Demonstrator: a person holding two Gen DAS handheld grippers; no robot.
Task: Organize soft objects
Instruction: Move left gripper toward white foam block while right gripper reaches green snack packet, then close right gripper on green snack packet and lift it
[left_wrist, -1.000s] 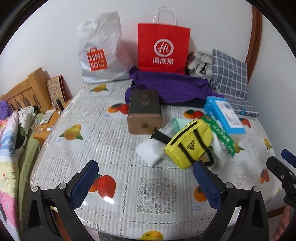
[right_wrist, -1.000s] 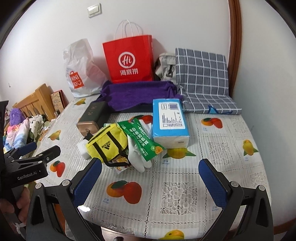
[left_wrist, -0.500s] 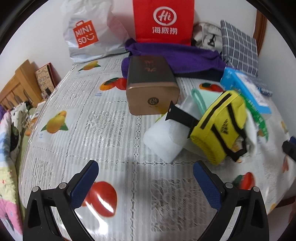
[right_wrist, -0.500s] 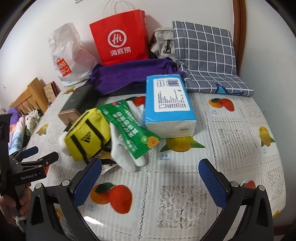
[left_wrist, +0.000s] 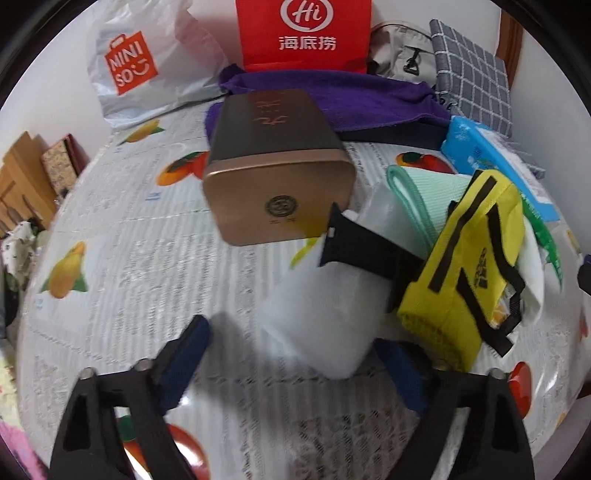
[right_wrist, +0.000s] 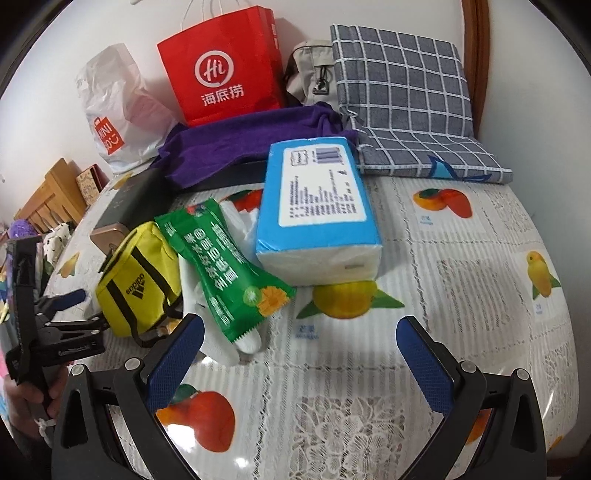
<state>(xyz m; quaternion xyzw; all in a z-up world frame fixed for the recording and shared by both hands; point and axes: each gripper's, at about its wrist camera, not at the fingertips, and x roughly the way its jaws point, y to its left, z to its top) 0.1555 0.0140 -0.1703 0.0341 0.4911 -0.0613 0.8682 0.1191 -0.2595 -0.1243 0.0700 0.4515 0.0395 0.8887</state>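
Note:
A heap of soft things lies on the fruit-print tablecloth (right_wrist: 461, 258): a white soft bundle (left_wrist: 321, 314), a yellow Adidas pouch (left_wrist: 461, 288) (right_wrist: 140, 280), a green packet (right_wrist: 225, 273), a mint-green cloth (left_wrist: 417, 199) and a blue tissue pack (right_wrist: 317, 214). My left gripper (left_wrist: 291, 339) hangs low over the bundle's near end. Its jaws are closing with the bundle between them; the left pad stands clear of it. That gripper (right_wrist: 85, 308) also shows beside the pouch, held by a hand. My right gripper (right_wrist: 299, 325) is open and holds nothing, near the green packet's tip.
A bronze tin box (left_wrist: 277, 184) lies just behind the bundle. A purple towel (right_wrist: 251, 144), a grey checked cushion (right_wrist: 402, 96), a red paper bag (right_wrist: 221, 70) and a white Miniso bag (left_wrist: 147, 70) stand along the back wall. Wooden furniture (right_wrist: 51, 199) is at the left.
Both grippers have come down and closer to the heap. The left jaws have narrowed, and the white bundle now sits between them. The right jaws stay wide.

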